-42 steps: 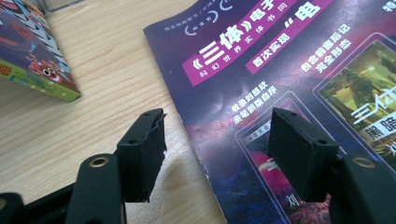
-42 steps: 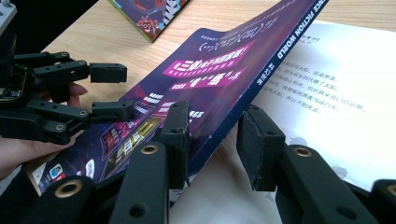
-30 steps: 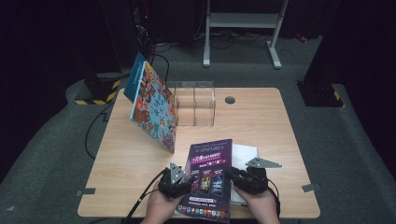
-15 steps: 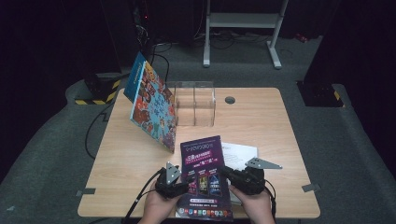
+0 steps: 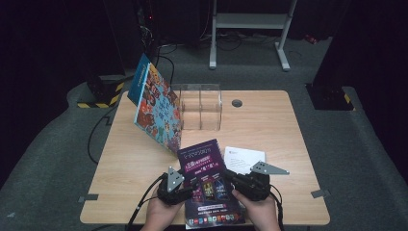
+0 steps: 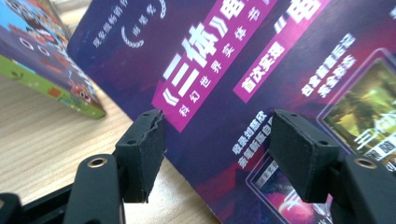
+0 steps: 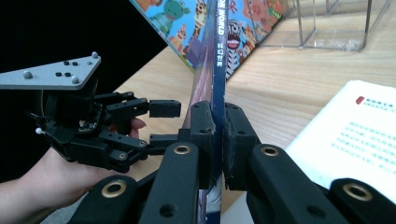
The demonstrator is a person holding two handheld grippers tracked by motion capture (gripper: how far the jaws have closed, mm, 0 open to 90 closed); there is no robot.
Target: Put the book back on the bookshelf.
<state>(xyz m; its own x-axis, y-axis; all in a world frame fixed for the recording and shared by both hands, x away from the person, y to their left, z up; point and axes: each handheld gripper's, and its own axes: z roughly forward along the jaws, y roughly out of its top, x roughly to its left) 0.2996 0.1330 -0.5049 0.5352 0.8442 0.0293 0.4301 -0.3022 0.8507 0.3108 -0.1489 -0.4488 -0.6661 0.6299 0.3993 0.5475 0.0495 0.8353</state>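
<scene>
Purple booklet (image 5: 208, 183) lies between our tongs, long axis pointing away; right tongs (image 7: 218, 140) have just clamped its edge, left tongs (image 6: 215, 149) gape over it. Picture book (image 5: 156, 108) and clear box (image 5: 202, 107) beyond, white card (image 5: 243, 158) beside.

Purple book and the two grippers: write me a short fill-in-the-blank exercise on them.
1. The right gripper is shut on the edge of the ____ book.
2. The left gripper has its jaws ____ at that book's cover.
3. The colourful picture book leans against a clear ____ box.

Missing words: purple; open; plastic
</scene>
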